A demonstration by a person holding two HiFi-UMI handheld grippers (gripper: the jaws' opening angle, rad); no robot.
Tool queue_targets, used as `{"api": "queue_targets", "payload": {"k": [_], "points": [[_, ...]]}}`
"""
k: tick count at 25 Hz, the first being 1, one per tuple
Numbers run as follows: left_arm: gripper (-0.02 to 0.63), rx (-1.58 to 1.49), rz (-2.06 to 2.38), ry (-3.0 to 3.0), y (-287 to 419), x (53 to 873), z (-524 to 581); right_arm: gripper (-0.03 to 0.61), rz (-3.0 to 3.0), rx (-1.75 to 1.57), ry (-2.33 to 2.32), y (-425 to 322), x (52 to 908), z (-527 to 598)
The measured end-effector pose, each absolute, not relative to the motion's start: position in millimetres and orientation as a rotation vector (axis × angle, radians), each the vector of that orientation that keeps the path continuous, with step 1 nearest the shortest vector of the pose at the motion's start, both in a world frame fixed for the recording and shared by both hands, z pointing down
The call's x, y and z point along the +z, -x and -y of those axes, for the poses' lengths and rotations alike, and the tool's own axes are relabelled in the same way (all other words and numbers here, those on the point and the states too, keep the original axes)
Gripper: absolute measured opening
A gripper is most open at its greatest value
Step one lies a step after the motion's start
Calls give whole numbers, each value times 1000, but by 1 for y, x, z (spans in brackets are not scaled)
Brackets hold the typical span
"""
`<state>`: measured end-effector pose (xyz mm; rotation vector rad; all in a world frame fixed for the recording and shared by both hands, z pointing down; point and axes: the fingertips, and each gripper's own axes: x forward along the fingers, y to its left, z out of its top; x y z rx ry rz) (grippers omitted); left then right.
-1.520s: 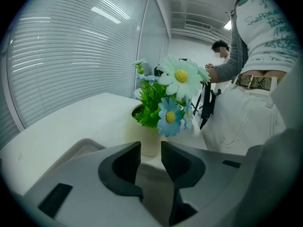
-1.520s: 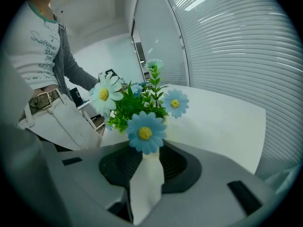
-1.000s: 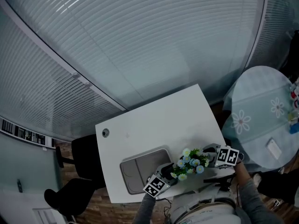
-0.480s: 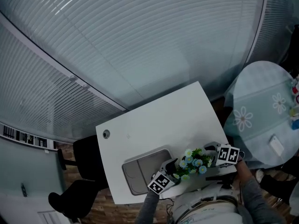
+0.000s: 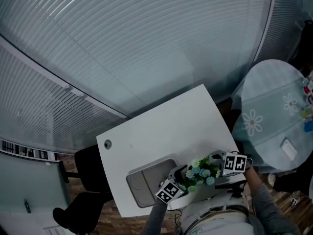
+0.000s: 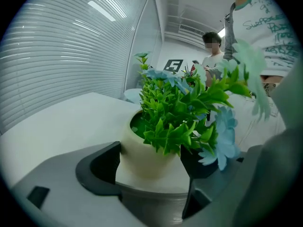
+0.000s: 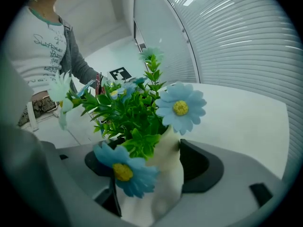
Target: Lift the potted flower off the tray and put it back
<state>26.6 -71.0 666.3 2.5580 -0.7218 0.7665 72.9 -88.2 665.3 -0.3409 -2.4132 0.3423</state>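
Observation:
The potted flower [image 5: 200, 169], a cream pot [image 6: 142, 157] with green leaves and pale blue daisies, stands on the white table [image 5: 166, 131] just right of the grey tray [image 5: 146, 182], near the front edge. My left gripper [image 5: 179, 178] flanks it from the tray side; its jaws are opening, and the pot sits between the black pads [image 6: 102, 167] with no press on it. My right gripper [image 5: 218, 166] comes from the other side, open, the pot [image 7: 165, 178] between its pads [image 7: 201, 167], leaves hiding part of them.
A round table with a flowered cloth [image 5: 274, 106] stands to the right. A black chair [image 5: 78, 212] is off the table's left corner. A cable hole [image 5: 107, 144] marks the far left of the tabletop. A person in a printed white shirt [image 6: 258, 27] stands close by.
The left gripper has edged a little along the table beside the pot. The pot and the right gripper stay where they were.

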Motion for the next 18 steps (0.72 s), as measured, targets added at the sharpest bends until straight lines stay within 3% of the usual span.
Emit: {"api": "queue_targets", "payload": {"k": [18], "points": [[407,822,711,-2577,-34,667,73,360,2418,305,325,-71,663,84]]}}
